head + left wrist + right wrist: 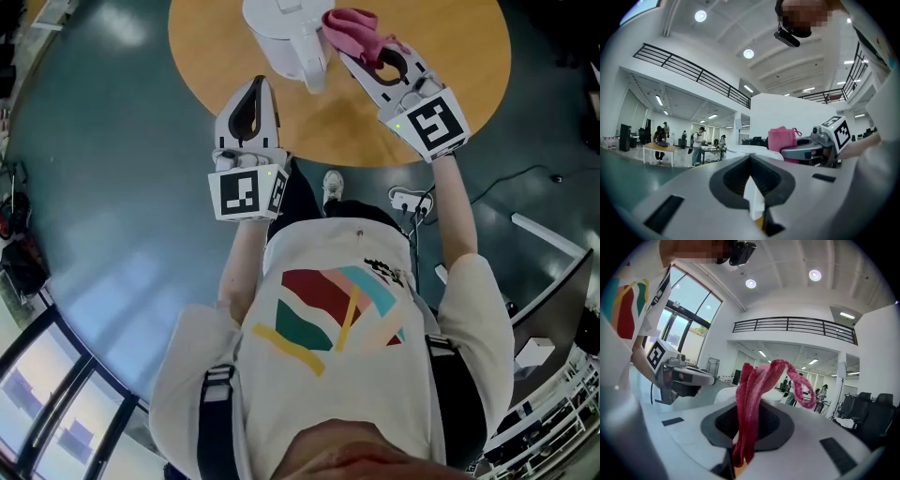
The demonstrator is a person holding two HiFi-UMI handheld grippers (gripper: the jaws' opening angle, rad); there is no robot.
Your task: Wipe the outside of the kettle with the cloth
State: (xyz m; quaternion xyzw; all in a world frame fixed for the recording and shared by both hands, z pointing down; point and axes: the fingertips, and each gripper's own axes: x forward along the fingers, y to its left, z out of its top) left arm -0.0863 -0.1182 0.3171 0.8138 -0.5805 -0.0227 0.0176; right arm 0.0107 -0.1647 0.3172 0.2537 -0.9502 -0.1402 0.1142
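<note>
Right hand-held gripper (361, 67) was clamped on the cloth (354, 26). The pink fabric ran bunched between its closed jaws, and a loop hung free beyond the tips. The cloth was held up beside the kettle (286, 37), at the kettle's right side as seen in the head view. Whether cloth and kettle touched could not be confirmed.

Left hand-held gripper (255, 89) had its jaws together with nothing gripped. It stood near the kettle on the left, apart from it.

The kettle was white and stood upright on the round wooden surface (450, 66). Its top was cut off by the frame edge in the head view, so its contents could not be determined. No other container was on the surface. The surface stood on a blue-grey floor (112, 187).
</note>
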